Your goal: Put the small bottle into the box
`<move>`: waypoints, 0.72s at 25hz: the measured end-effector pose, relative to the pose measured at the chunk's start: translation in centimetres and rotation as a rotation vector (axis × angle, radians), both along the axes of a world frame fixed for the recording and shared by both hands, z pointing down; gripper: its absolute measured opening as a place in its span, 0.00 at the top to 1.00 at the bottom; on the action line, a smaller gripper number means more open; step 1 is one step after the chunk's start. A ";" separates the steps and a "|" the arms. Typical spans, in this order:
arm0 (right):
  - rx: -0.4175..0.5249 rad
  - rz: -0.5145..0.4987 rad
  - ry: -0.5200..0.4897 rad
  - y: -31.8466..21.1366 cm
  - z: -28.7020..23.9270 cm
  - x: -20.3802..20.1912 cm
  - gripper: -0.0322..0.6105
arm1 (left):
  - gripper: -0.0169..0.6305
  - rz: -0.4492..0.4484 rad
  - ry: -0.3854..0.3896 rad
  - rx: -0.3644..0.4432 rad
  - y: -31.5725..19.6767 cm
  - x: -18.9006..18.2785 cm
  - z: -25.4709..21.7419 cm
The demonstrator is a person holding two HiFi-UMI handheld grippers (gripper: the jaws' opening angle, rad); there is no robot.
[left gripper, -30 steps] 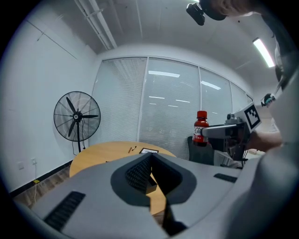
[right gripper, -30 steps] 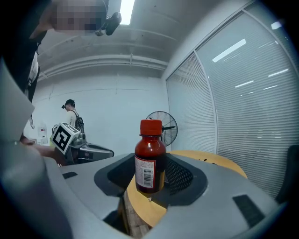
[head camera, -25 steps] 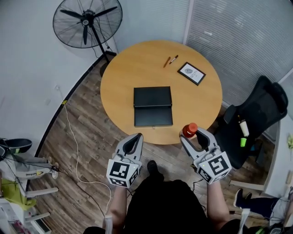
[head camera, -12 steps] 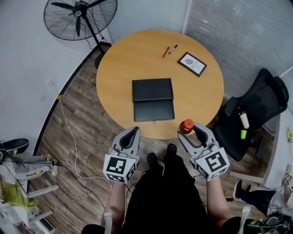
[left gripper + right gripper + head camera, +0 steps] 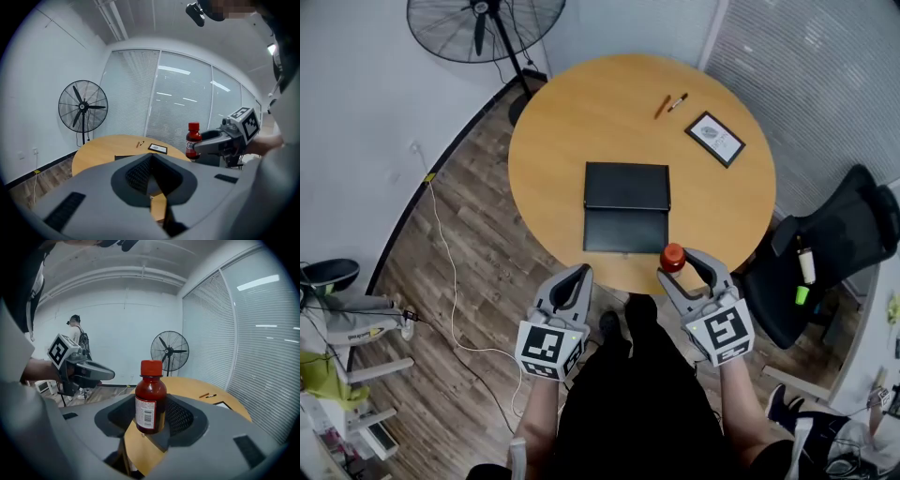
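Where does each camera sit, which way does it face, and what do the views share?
Head view: on the person's head, looking steeply down at the round table and black box; both forearms, left gripper and right gripper show.
Left gripper view: rides the left gripper, faces across the table toward the blinds; its own jaws, together and empty, fill the foreground.
Right gripper view: rides the right gripper, faces the fan; its jaws clamp the small bottle.
Shared: each gripper view shows the other gripper; all show the table.

Tabletop (image 5: 553, 159) around the box (image 5: 626, 208) looks open; pens (image 5: 669, 104), frame (image 5: 715, 139) well beyond.
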State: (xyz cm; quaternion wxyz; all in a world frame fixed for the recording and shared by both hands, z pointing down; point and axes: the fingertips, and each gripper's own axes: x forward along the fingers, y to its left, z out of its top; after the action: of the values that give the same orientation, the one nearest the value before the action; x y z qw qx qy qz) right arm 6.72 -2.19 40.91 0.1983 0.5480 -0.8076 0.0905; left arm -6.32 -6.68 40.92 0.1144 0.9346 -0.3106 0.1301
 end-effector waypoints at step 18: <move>-0.213 -0.282 0.036 -9.7 9.8 -1.4 0.63 | 0.98 -0.203 -0.061 -0.067 -6.5 2.0 2.6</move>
State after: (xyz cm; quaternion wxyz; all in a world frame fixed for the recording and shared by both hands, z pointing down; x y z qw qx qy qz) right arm 5.27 -11.92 50.69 0.2802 0.4066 -0.8587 0.1368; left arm -4.29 -13.17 43.51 0.1487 0.8895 -0.4026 0.1566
